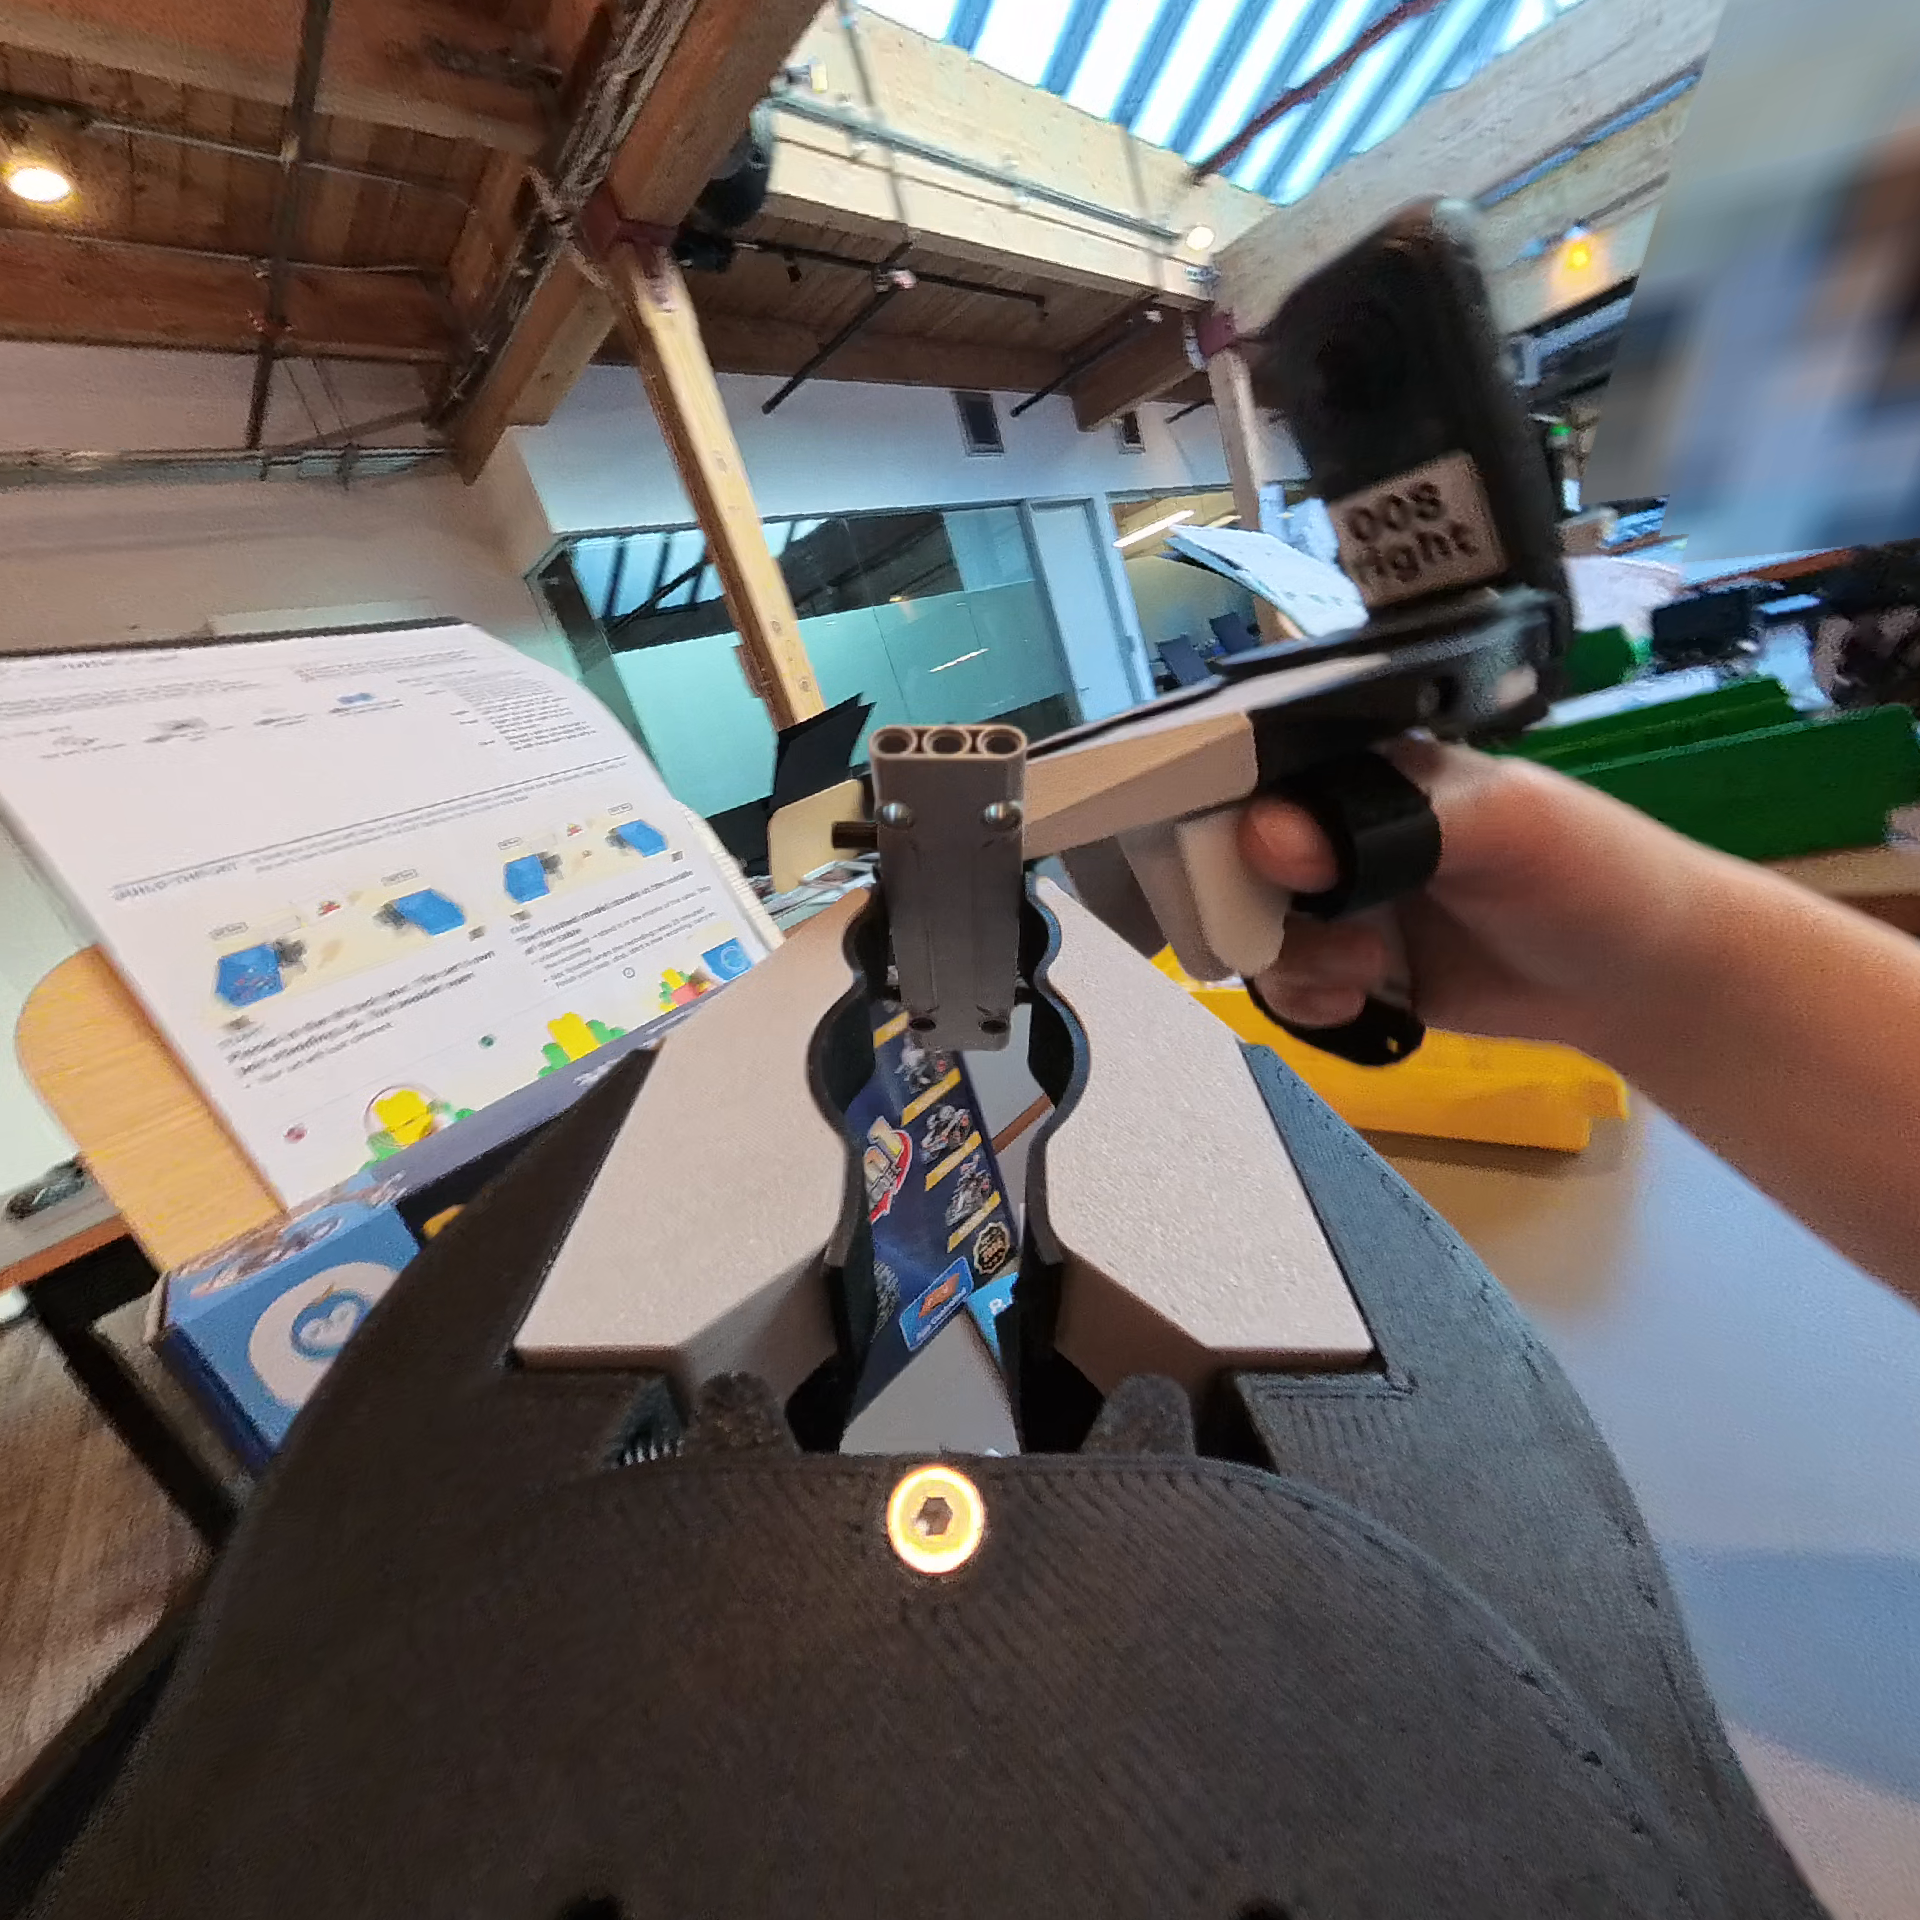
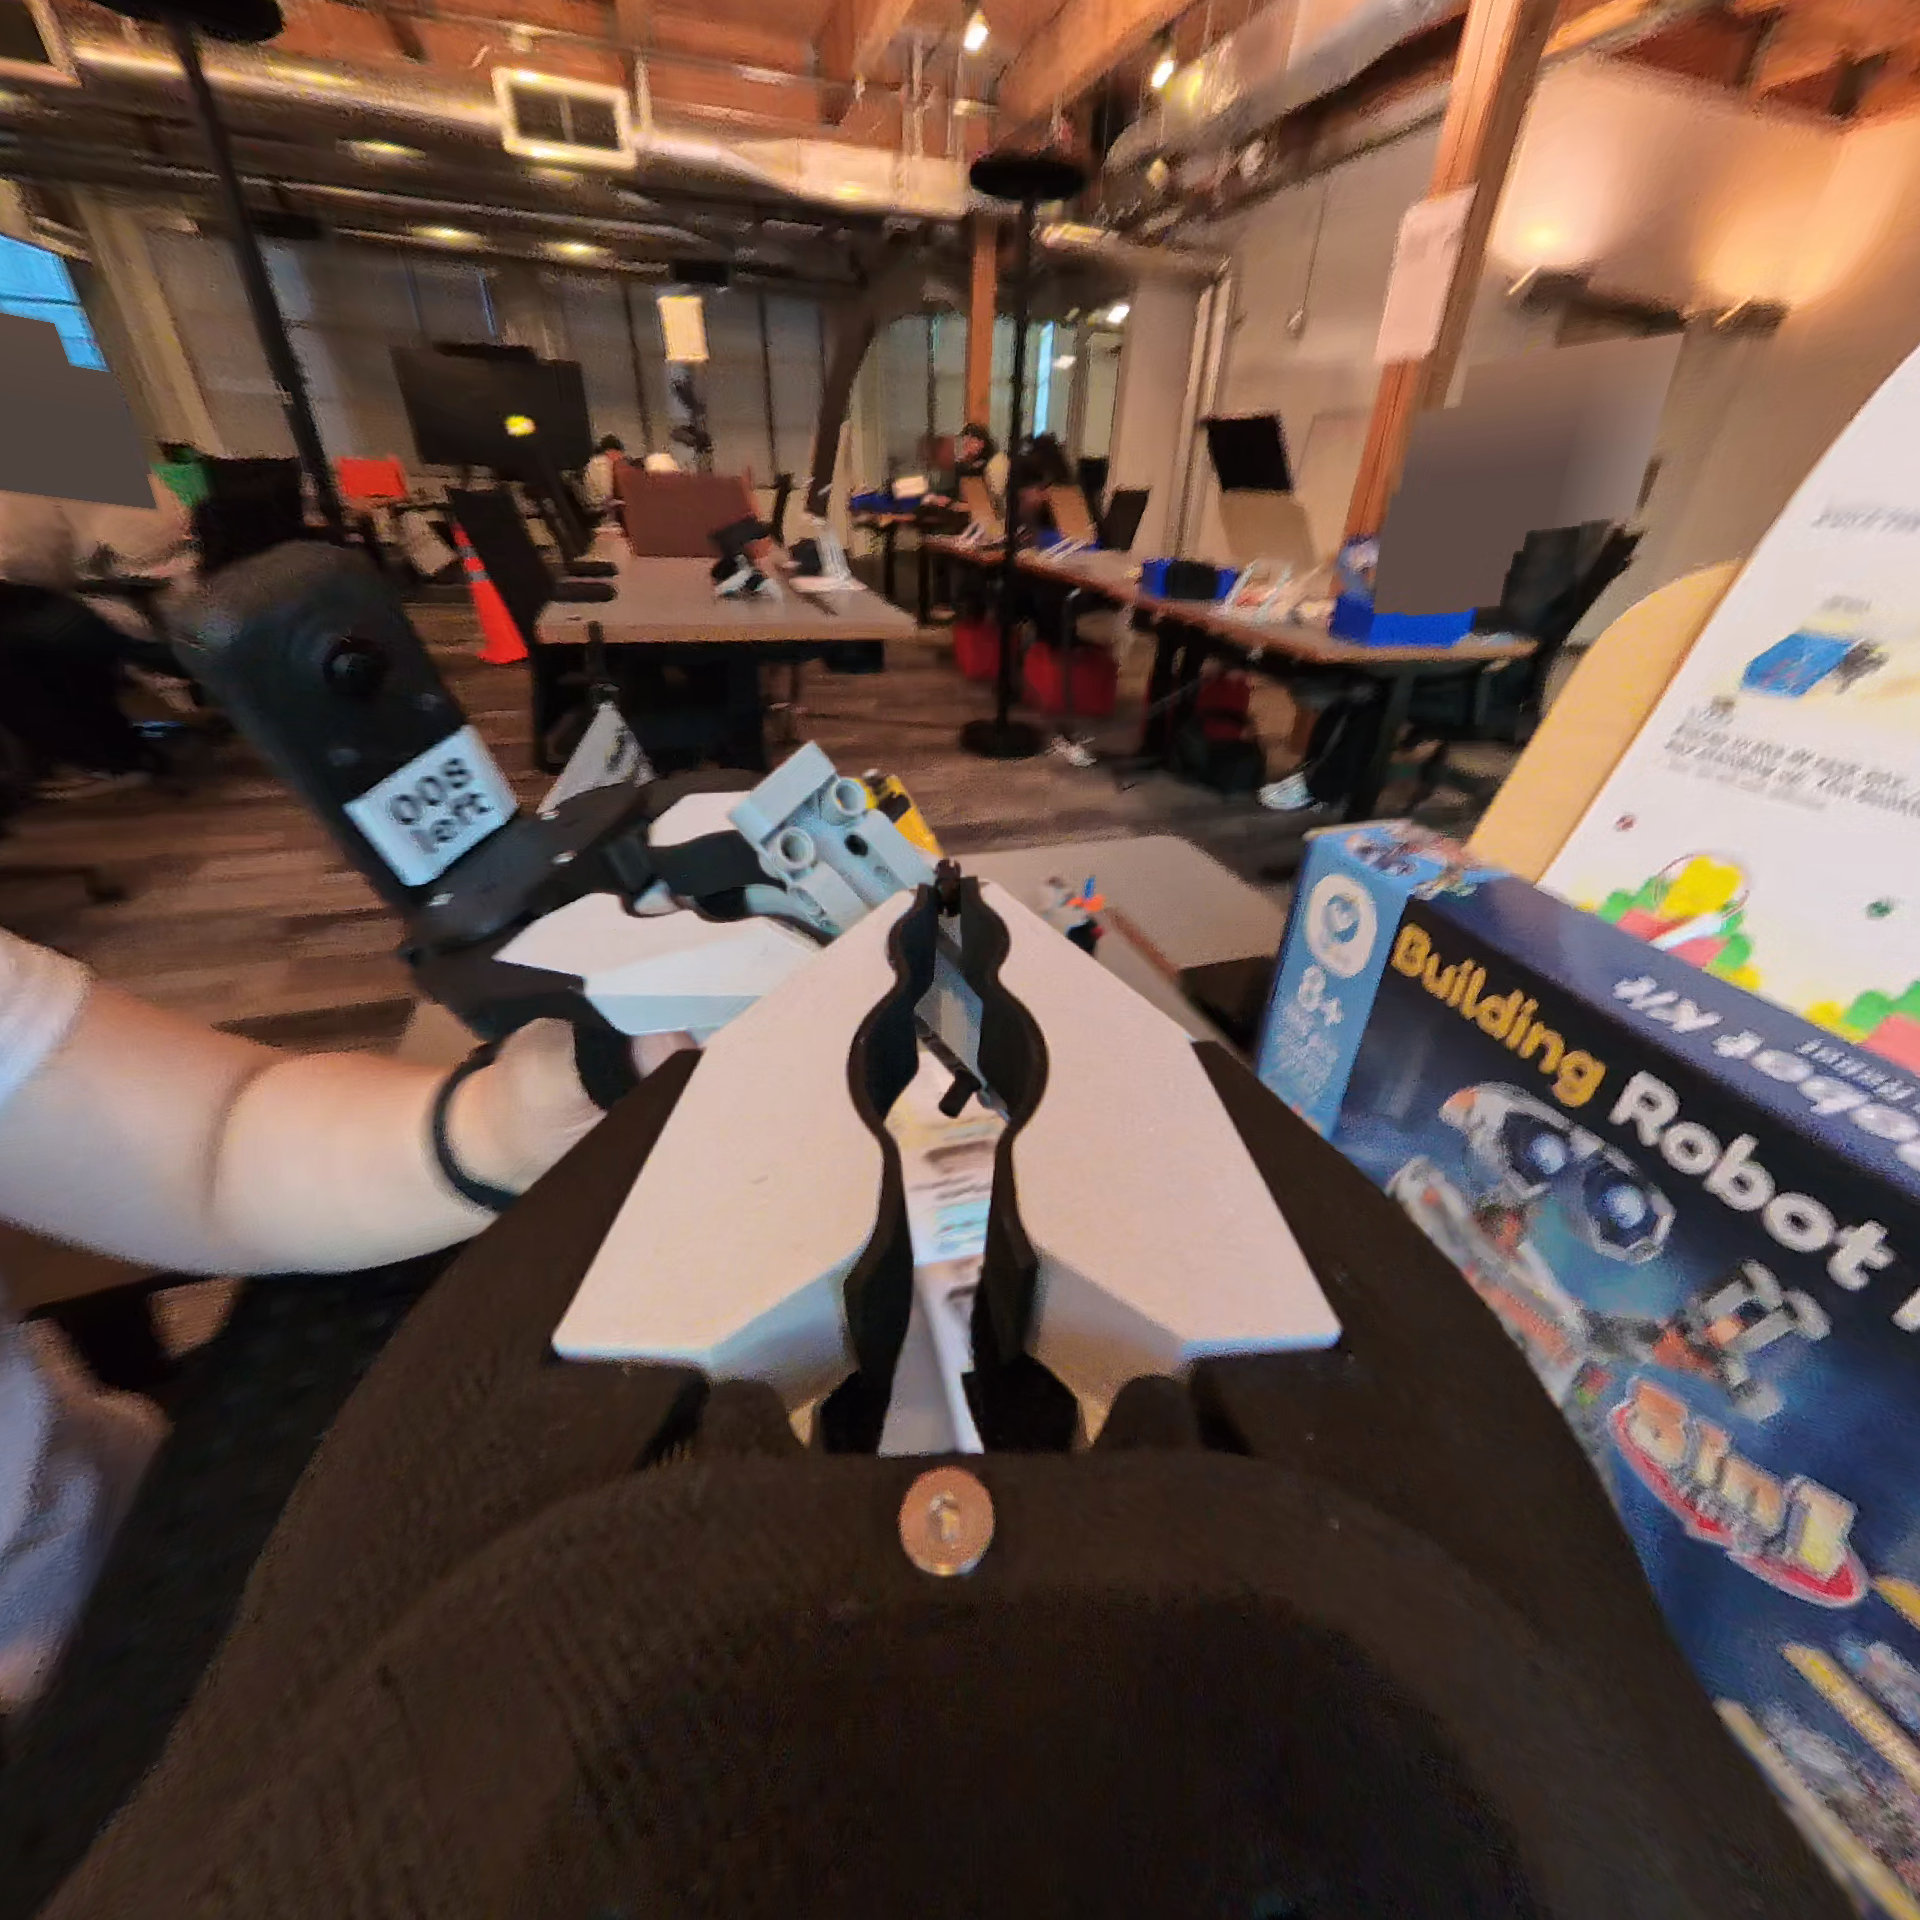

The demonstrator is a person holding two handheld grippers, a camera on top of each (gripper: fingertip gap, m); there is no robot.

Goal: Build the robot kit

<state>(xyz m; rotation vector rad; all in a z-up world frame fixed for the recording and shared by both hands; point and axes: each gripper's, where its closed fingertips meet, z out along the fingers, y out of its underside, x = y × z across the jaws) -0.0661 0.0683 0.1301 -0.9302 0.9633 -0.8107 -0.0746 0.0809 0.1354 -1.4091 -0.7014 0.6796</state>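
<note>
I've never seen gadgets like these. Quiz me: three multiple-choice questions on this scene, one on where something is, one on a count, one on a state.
1. Where does the yellow tray lie?
A. On the table
B. On the floor
C. Atop the blue box

2. How many round holes show on the grey piece's top end?
A. One
B. Three
C. Five

3. The left gripper is:
A. Wide open and empty
B. Shut on the grey piece
C. Lying flat on the table

Answers:
1 A, the tray rests on the table behind the person's hand.
2 B, three holes sit in a row.
3 B, its fingers press both sides of the piece.
</note>
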